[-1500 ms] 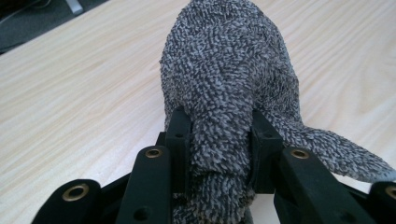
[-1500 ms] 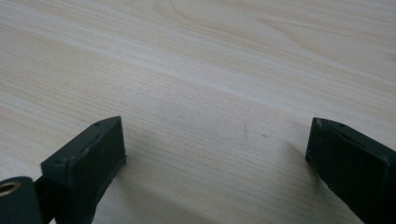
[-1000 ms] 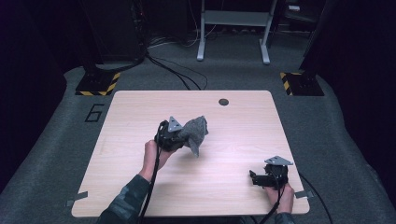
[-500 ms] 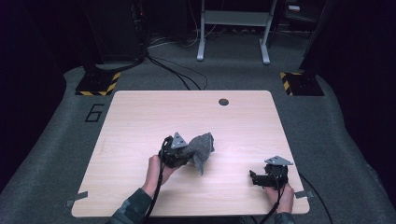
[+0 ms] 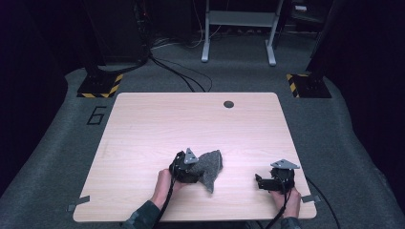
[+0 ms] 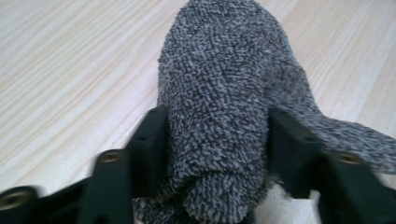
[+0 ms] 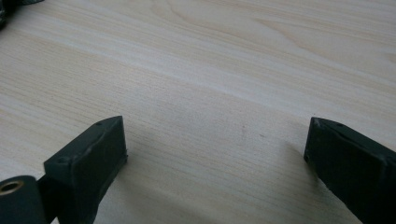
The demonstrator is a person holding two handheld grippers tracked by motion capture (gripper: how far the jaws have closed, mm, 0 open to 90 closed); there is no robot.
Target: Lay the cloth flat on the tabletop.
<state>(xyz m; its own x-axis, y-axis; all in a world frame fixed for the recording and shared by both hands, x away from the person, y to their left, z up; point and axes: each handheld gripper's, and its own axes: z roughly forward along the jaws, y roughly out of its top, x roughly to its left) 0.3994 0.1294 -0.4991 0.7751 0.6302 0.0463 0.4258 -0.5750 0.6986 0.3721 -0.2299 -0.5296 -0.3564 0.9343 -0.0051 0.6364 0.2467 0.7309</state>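
A grey terry cloth lies bunched near the front middle of the wooden table. My left gripper is shut on its near end. In the left gripper view the cloth is a thick roll squeezed between both black jaws, and it stretches away over the wood. My right gripper rests low at the front right of the table, held by a hand. In the right gripper view its jaws stand wide apart over bare wood, so the right gripper is open with nothing between them.
A round cable hole sits near the table's far edge. Beyond the table are a grey carpet, cables, a metal stand and yellow-black striped bases. A "6" is marked on the floor at the left.
My left gripper has pulled the cloth toward the person, from the table's middle to near the front edge, and lowered it. The right gripper has stayed where it was.
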